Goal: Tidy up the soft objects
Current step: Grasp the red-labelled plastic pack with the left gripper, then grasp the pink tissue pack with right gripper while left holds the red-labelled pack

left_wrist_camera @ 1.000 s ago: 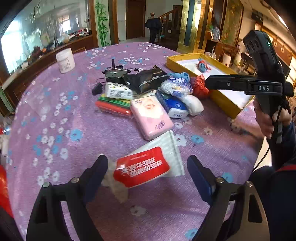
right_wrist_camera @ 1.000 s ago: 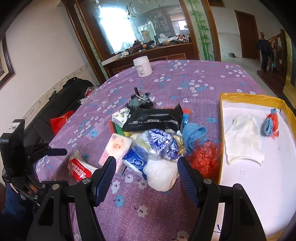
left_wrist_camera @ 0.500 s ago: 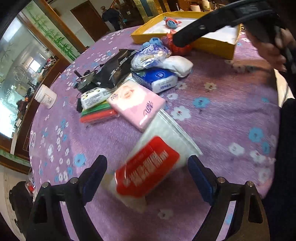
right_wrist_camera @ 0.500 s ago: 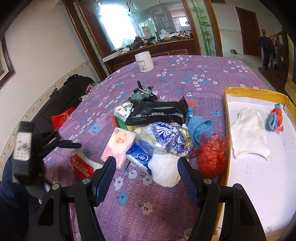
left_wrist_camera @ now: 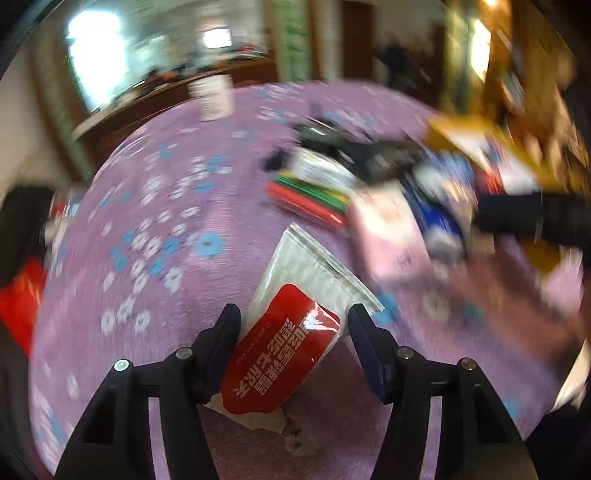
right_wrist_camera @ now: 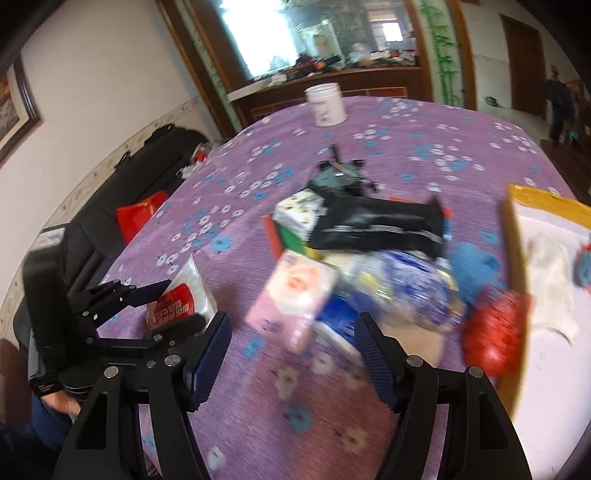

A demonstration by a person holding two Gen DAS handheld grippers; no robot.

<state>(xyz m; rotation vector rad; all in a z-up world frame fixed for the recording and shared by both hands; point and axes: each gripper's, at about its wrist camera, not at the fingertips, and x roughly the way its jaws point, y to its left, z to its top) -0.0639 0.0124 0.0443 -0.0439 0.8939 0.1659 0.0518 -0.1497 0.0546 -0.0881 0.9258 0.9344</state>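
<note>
The only lettering clear enough to notice is on the red label of the clear tissue pack, lying on the purple flowered tablecloth: large white characters in an East Asian script, seen upside down, too blurred to read. Print on the black pouch beyond the pack is illegible.

Daylight is glaring through a large etched glass panel in a dark wooden frame at the upper middle of the right wrist view. A wooden sideboard is standing beneath it, cluttered along its top. A cream wall is filling the upper left, with a framed picture hanging at the left edge. A brown door is showing at the upper right. A purple floral cloth is covering the round tabletop.
</note>
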